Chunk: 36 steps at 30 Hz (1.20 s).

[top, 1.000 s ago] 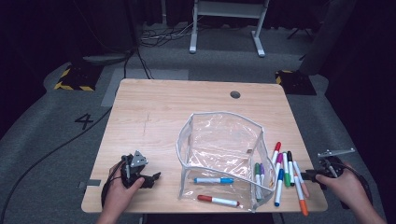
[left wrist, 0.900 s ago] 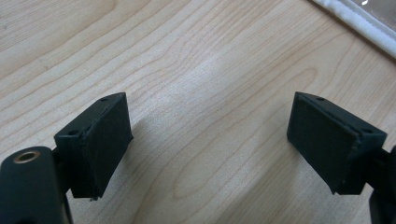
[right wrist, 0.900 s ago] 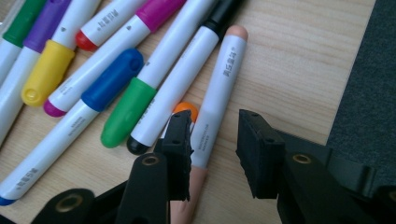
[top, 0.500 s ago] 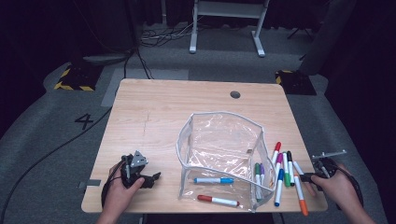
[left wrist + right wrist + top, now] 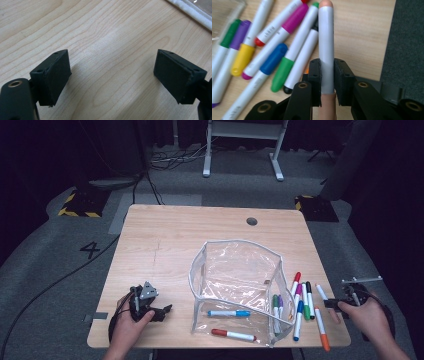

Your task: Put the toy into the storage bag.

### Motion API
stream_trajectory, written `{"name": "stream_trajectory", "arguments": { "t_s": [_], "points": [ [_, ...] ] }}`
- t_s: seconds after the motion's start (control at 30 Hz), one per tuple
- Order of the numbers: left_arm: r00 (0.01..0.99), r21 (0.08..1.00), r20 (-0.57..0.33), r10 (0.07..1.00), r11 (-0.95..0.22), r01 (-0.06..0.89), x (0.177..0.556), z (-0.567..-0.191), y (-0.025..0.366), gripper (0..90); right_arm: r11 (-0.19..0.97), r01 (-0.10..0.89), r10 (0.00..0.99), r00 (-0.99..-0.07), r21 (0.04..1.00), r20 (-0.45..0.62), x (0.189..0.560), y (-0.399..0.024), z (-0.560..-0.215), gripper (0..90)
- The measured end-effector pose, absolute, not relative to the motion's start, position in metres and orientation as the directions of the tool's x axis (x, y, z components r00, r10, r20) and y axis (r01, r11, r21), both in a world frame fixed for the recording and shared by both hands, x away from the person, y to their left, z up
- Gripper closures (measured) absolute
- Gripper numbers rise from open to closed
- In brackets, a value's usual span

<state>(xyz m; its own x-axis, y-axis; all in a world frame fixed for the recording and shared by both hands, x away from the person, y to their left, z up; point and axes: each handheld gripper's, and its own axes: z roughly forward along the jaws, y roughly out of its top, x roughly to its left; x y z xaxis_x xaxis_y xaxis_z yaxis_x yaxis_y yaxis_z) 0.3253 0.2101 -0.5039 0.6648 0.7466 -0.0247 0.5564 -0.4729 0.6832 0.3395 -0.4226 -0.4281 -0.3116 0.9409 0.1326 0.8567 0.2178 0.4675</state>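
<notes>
Peach-capped marker (image 5: 326,45) sits clamped in the right gripper (image 5: 327,82), seen close-up.

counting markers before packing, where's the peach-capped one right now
The white marker with the peach cap is clamped in the right gripper at the table's right edge, beside the loose row of markers.

Left gripper (image 5: 165,310): jaws apart over bare wood — free room ahead and to its far side across the table (image 5: 165,240). Toward the other hand the clear pouch (image 5: 235,270) stands as a wall, its white zip edge (image 5: 190,11) just beyond the jaws. Right gripper (image 5: 327,82), clamped on a peach-capped marker (image 5: 326,45): loose markers (image 5: 274,50) crowd the wood just beside it toward the pouch — no flat path there. Table edge (image 5: 388,40) close on its other side, open floor beyond.
</notes>
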Motion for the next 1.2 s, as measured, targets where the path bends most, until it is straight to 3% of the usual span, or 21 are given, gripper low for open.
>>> {"name": "stream_trajectory", "arguments": {
  "t_s": [0.6, 0.9, 1.2],
  "points": [
    [0.665, 0.683, -0.025, 0.747, -0.473, 0.557, 0.325, -0.504, 0.210, 14.3, 0.330, 0.701, 0.849, -0.513, 0.632, 0.125, 0.331, -0.382, -0.307, 77.3],
    [0.665, 0.683, -0.025, 0.746, -0.473, 0.557, 0.325, -0.504, 0.210, 14.3, 0.479, 0.573, 0.731, -0.680, 0.665, 0.059, 0.331, -0.322, -0.257, 77.3],
    [0.666, 0.684, -0.024, 0.746, -0.474, 0.555, 0.325, -0.504, 0.210, 14.3, 0.637, 0.457, 0.561, -0.827, 0.621, 0.034, 0.337, -0.241, -0.244, 77.2]
  ]
}}
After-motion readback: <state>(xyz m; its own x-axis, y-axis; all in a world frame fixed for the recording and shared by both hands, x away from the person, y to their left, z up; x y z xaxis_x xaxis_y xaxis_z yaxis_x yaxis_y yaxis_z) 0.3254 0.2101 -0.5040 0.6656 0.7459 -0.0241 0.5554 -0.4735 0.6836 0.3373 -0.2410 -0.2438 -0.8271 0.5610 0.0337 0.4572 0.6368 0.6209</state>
